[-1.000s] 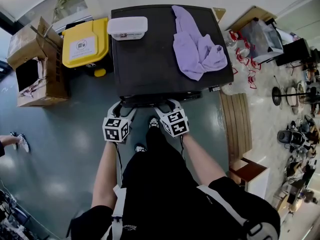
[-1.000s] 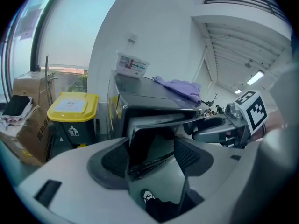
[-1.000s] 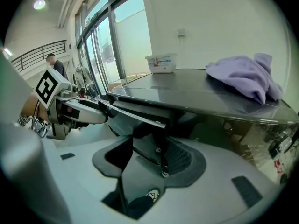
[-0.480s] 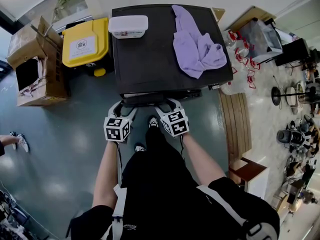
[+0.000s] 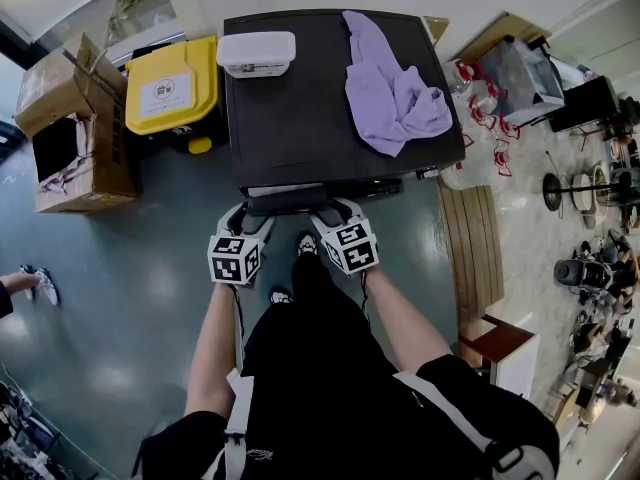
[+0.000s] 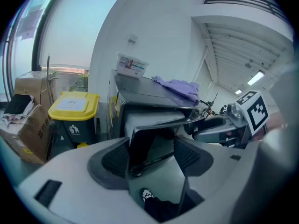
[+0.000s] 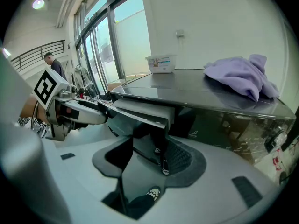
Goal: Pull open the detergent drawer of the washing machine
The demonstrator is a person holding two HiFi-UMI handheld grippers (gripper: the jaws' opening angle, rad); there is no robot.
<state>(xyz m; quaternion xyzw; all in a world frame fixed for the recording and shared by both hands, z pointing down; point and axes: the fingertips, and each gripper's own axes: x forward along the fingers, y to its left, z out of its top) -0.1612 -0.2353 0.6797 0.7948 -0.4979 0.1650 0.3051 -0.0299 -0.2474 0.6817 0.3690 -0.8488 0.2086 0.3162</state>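
Note:
The dark washing machine (image 5: 300, 108) stands in front of me, and its detergent drawer (image 5: 285, 200) juts a little out of the front at the left. My left gripper (image 5: 243, 220) is shut on the left end of the drawer's dark front panel (image 6: 152, 141), with the pale drawer body (image 6: 149, 118) showing behind it. My right gripper (image 5: 330, 213) is shut on the panel's right end (image 7: 148, 146). In both gripper views the panel fills the gap between the pads. Each gripper view shows the other gripper beside the drawer, the right gripper (image 6: 219, 127) and the left gripper (image 7: 74, 113).
A purple cloth (image 5: 395, 88) and a white lidded box (image 5: 256, 54) lie on the machine's top. A yellow-lidded bin (image 5: 170, 86) and cardboard boxes (image 5: 65, 128) stand to its left. A wooden bench (image 5: 475, 248) and clutter are at the right. Another person's shoe (image 5: 40, 283) is at far left.
The drawer has slid slightly out: a pale strip of its body now shows under the machine's front edge. Both grippers have barely moved.

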